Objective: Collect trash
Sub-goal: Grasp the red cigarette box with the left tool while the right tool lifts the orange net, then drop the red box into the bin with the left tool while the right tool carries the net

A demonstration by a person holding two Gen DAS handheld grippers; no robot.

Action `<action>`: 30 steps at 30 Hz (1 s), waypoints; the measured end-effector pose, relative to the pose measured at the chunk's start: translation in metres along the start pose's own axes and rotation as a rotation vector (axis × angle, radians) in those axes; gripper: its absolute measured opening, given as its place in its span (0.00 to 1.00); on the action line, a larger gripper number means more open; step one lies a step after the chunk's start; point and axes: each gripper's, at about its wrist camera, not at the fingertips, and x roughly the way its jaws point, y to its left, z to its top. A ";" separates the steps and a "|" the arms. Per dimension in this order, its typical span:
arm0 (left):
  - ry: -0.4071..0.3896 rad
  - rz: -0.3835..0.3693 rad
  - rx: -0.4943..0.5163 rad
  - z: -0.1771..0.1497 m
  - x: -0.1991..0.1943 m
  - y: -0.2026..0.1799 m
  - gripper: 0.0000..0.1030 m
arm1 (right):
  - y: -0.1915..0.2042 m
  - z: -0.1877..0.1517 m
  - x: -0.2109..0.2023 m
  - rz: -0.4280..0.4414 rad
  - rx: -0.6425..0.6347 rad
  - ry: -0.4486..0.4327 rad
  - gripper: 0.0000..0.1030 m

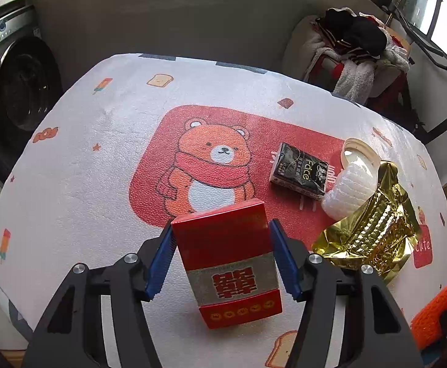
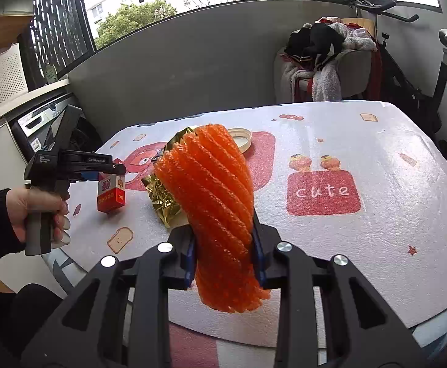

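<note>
The table point(image 1: 70, 159) carries a white cloth with a red bear picture point(image 1: 214, 168) in its middle, and every place here is told from this bear. To the right of the bear lies a crumpled gold foil bag point(image 1: 373, 230), and between the bear and this bag a white foam net point(image 1: 350, 184) lies on its side, touching the bag. Just behind the net is a round cream lid point(image 1: 361, 151). A black tissue pack point(image 1: 300, 173) lies on the red patch close to the right side of the bear. Just in front of the bear, below its feet, stands a red box point(image 1: 229, 260) with a silver band, tilted a little. The left gripper point(image 1: 222, 256) has this box between its blue pads point(image 1: 162, 257); the pads seem to touch its two sides, so it is clenched on the box. In the right wrist view a hand point(image 2: 36, 211) in a dark sleeve holds the handle of the left gripper. The right gripper point(image 2: 225, 254) is clenched on an orange foam net point(image 2: 214, 208), which is held above the table, in front of the bear and to its right.
</note>
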 end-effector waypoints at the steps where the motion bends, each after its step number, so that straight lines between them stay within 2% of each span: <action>1: -0.015 -0.001 0.012 -0.004 -0.009 0.002 0.57 | 0.003 -0.001 -0.003 0.003 -0.004 0.000 0.30; 9: -0.128 -0.093 0.124 -0.057 -0.079 0.011 0.57 | 0.029 -0.008 -0.025 0.019 -0.034 0.007 0.30; 20: -0.204 -0.169 0.329 -0.150 -0.145 -0.002 0.57 | 0.064 -0.025 -0.046 0.042 -0.078 0.019 0.30; 30: -0.140 -0.213 0.420 -0.219 -0.154 -0.012 0.57 | 0.076 -0.046 -0.064 0.044 -0.101 0.040 0.30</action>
